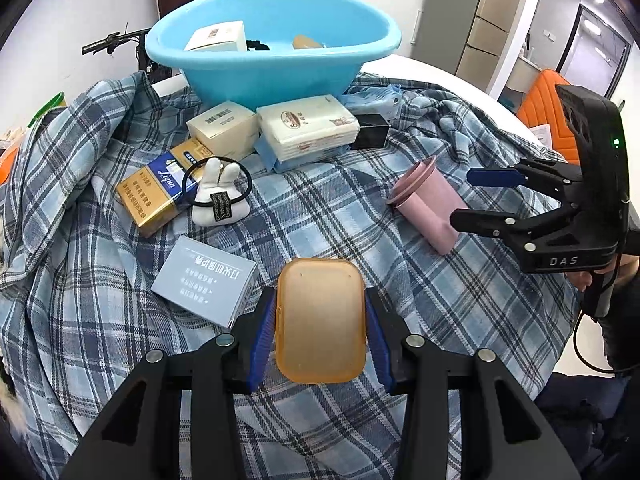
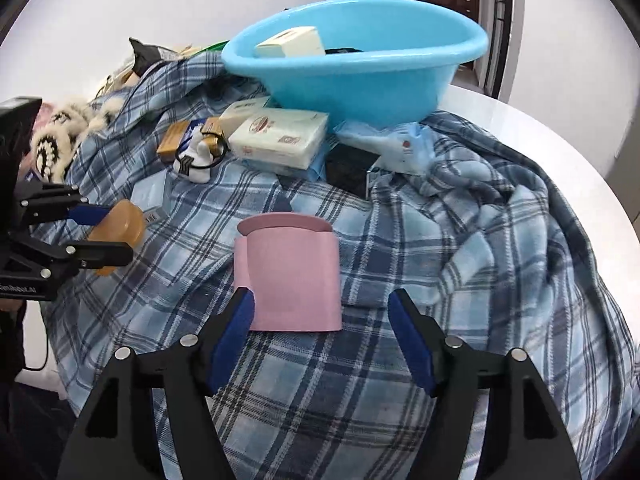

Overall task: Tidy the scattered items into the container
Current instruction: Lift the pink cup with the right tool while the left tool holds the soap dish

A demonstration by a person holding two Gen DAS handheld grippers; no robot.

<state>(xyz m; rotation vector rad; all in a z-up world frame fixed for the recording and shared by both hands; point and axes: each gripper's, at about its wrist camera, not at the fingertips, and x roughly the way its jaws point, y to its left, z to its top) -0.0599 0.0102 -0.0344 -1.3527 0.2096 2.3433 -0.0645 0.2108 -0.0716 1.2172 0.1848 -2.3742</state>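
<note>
Soap (image 1: pixel 320 320): clamped in left gripper (image 1: pixel 320 332). Right gripper (image 2: pixel 320 336): jaws wide, empty, straddling cup (image 2: pixel 292 276). Risk: slick soap slipping before basin (image 1: pixel 276 76).

A blue basin (image 1: pixel 276 76) stands at the far side of the bench, holding a cream box (image 1: pixel 218 36) and an amber piece (image 1: pixel 306 43). Before it lie a second cream box (image 1: pixel 224 128), a tissue pack (image 1: pixel 310 126), a gold carton (image 1: pixel 160 192), a white bunny hair tie (image 1: pixel 220 192) and a grey box (image 1: pixel 206 280). A pink cup (image 2: pixel 292 276) lies on its side mid-bench. An amber soap dish (image 1: pixel 320 320) sits clamped in the left hand-held gripper (image 1: pixel 320 336).
</note>
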